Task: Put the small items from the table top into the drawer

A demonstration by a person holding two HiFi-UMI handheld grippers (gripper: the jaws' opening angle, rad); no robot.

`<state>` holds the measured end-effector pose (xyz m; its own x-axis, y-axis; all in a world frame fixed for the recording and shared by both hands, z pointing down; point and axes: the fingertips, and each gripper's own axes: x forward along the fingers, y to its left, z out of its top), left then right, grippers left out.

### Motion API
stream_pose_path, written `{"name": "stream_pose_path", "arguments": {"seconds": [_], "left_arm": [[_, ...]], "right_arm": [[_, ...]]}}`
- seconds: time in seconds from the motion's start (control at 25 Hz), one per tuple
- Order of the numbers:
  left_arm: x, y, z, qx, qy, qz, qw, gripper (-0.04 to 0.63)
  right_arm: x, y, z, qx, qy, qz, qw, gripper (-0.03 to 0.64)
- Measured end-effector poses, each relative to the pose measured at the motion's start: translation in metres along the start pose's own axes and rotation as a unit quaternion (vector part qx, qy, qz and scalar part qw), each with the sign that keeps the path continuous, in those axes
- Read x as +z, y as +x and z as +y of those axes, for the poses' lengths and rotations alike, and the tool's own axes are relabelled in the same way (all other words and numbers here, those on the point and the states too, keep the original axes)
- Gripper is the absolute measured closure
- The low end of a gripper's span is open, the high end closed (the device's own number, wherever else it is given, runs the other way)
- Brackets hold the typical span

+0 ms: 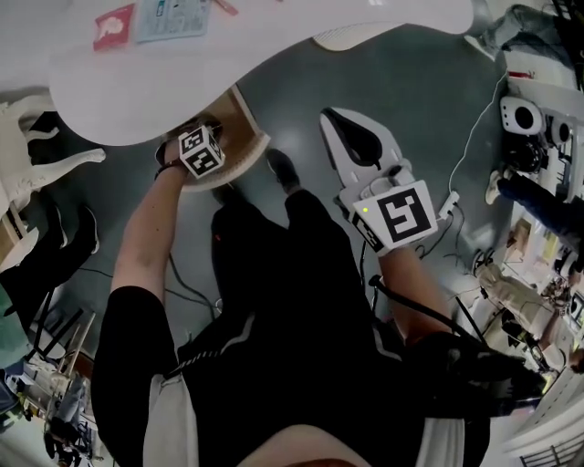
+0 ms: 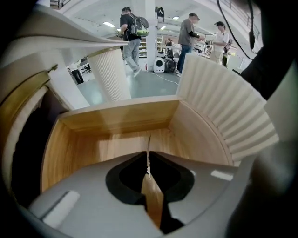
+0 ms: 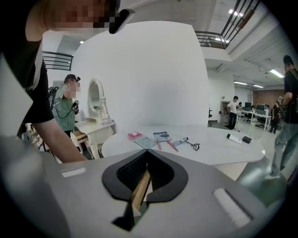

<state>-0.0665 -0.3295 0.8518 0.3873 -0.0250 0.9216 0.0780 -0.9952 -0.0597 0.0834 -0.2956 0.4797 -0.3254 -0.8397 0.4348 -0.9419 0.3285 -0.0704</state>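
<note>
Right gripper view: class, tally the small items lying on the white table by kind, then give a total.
Flat leaflets or packets: 3
Pink sticks: 2
Pale pen-like tubes: 2
Small black items: 2
Total: 9

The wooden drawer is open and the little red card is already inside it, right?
Not quite. The wooden drawer is open, but the left gripper view shows only bare wood inside. The little red card lies on the white table top.
</note>
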Motion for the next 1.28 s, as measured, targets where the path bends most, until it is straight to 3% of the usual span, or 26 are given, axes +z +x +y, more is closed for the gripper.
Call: {"name": "stream_pose_path", "arguments": {"seconds": [0.2, 0.6, 1.0, 1.28], "left_arm": [[-0.001, 0.016, -0.008, -0.019, 0.022, 0.015, 0.9995, 0.576], [-0.009, 0.032, -0.009, -0.027, 0.034, 0.056, 0.9975, 0.575], [-0.016, 0.049, -0.005, -0.007, 0.06, 0.086, 0.9945, 0.575], [-0.01, 0.051, -0.001, 0.005, 0.066, 0.08, 0.9945, 0.574]], "right_arm": [[-0.009, 0.002, -0.017, -0.029, 0.017, 0.013, 0.999, 0.614], [-0.015, 0.001, -0.023, -0.033, 0.027, 0.01, 0.999, 0.614], [-0.027, -0.001, -0.029, -0.038, 0.037, 0.016, 0.998, 0.614], [-0.034, -0.008, -0.035, -0.044, 0.046, 0.017, 0.998, 0.614]]}}
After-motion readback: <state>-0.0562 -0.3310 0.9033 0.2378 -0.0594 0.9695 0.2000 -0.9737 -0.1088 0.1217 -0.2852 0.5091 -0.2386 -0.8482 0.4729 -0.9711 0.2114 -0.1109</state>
